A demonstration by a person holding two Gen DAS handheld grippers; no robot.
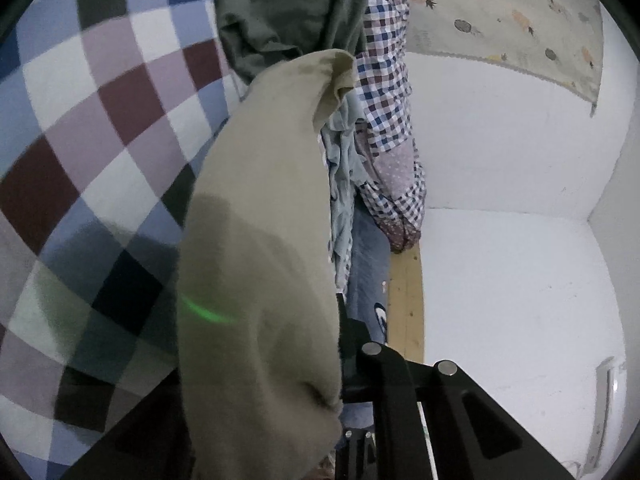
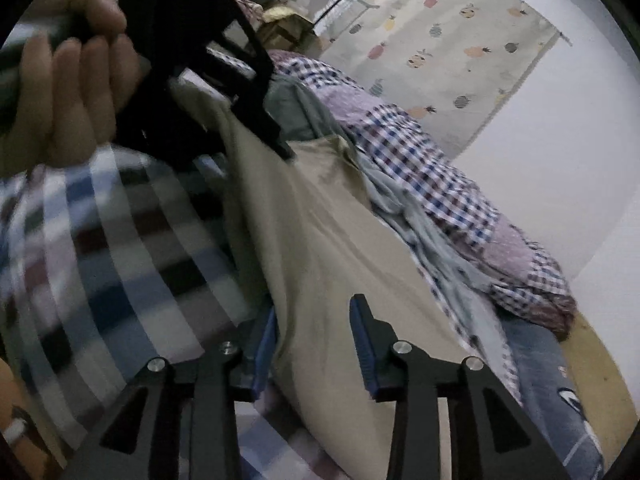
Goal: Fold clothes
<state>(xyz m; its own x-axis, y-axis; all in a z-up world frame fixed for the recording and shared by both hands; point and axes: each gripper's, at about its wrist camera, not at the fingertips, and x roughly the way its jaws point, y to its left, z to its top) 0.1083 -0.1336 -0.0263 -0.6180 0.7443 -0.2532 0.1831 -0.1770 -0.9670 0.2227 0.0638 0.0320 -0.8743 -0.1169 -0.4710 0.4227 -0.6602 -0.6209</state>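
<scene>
The beige garment (image 2: 320,240) is held up over the checked bed (image 2: 120,260), pinched at its top edge by the left gripper (image 2: 280,148), apparently so it hangs straight. The right gripper (image 2: 314,344) is spread around its lower edge, not yet closed.

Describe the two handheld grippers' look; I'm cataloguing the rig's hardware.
The right gripper has black angular linkage arms with triangular cutouts, silver round pivot bolts and blue pads lining the jaws. The left gripper shows the same black frame and silver bolts. No cables are visible.
</scene>
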